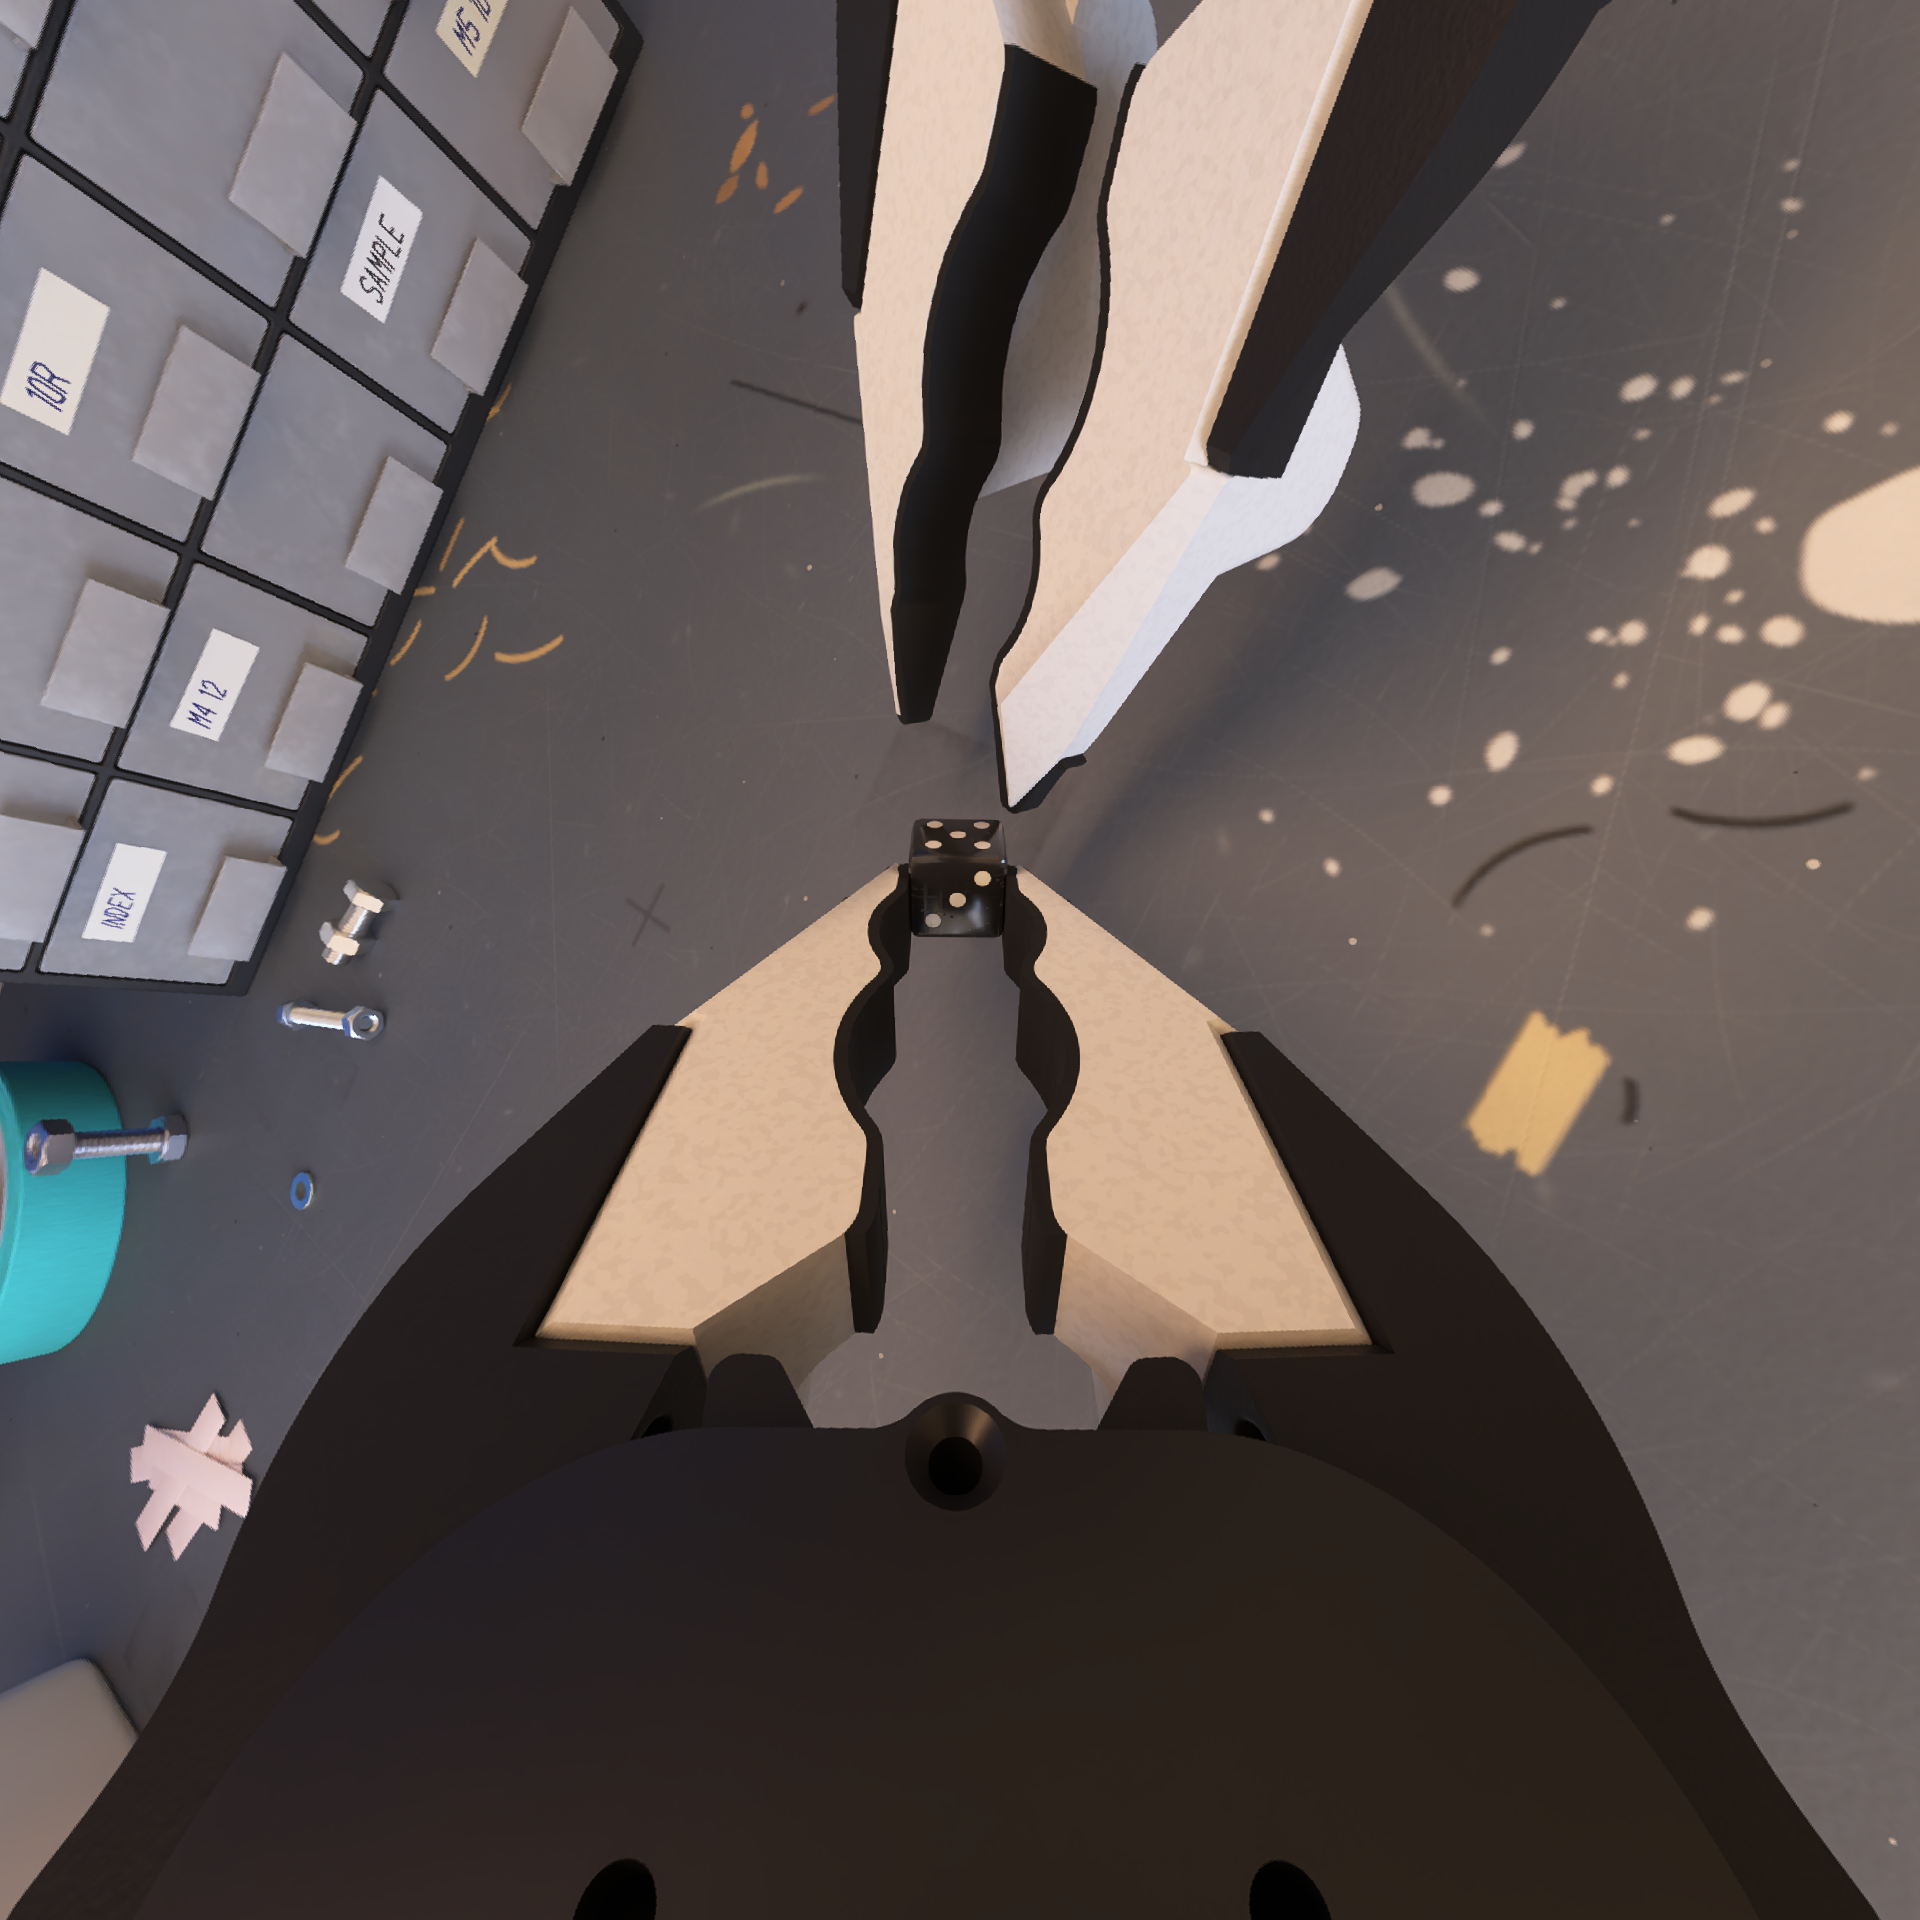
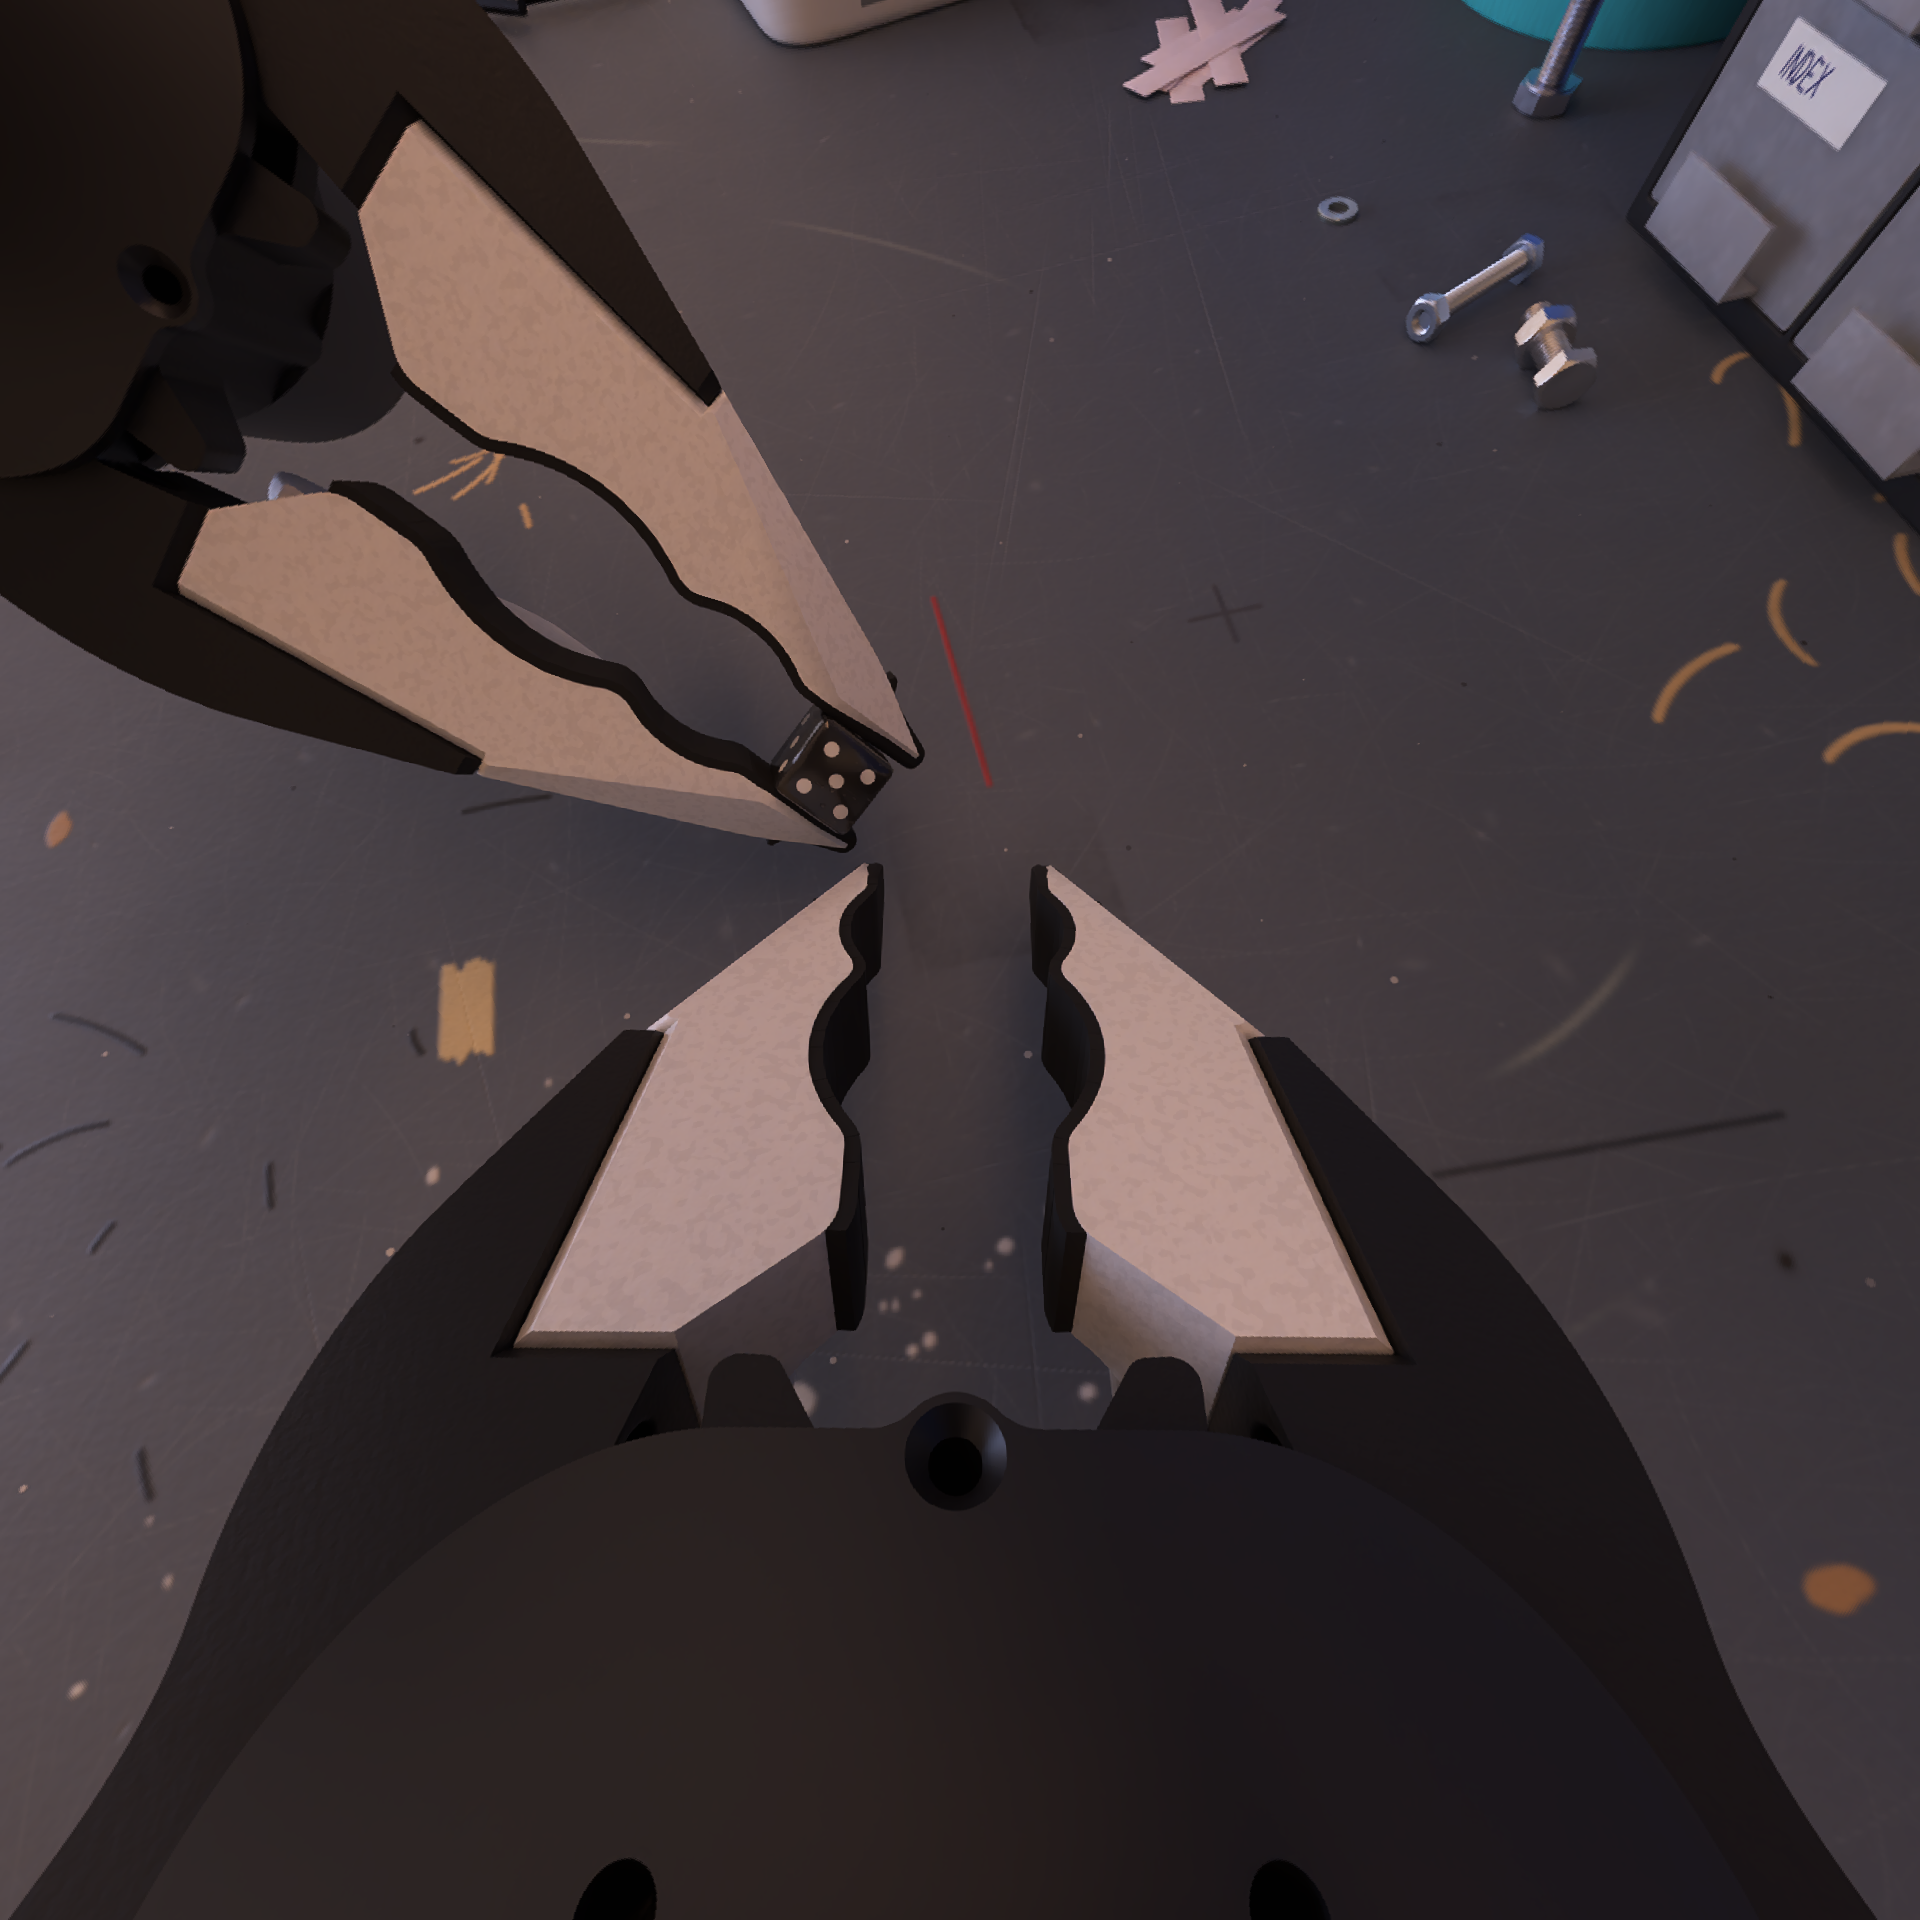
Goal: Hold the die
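Observation:
A small black die [image 1: 957,879] with white pips sits pinched between the tips of my left gripper [image 1: 957,883], which is shut on it just above the dark worktop. The die also shows in the right wrist view [image 2: 831,779], held between the left gripper's fingers [image 2: 727,540]. My right gripper [image 2: 956,871] is open and empty, its tips a short way in front of the die and not touching it. In the left wrist view the right gripper [image 1: 961,743] points toward the die from the far side.
A grey drawer cabinet [image 1: 208,468] stands at the left. Loose bolts [image 1: 348,920] [image 1: 332,1020], a washer [image 1: 301,1191], a teal tape roll [image 1: 52,1205] with a bolt on it and pink tape scraps [image 1: 192,1475] lie nearby. The worktop [image 1: 1558,935] bears paint spots.

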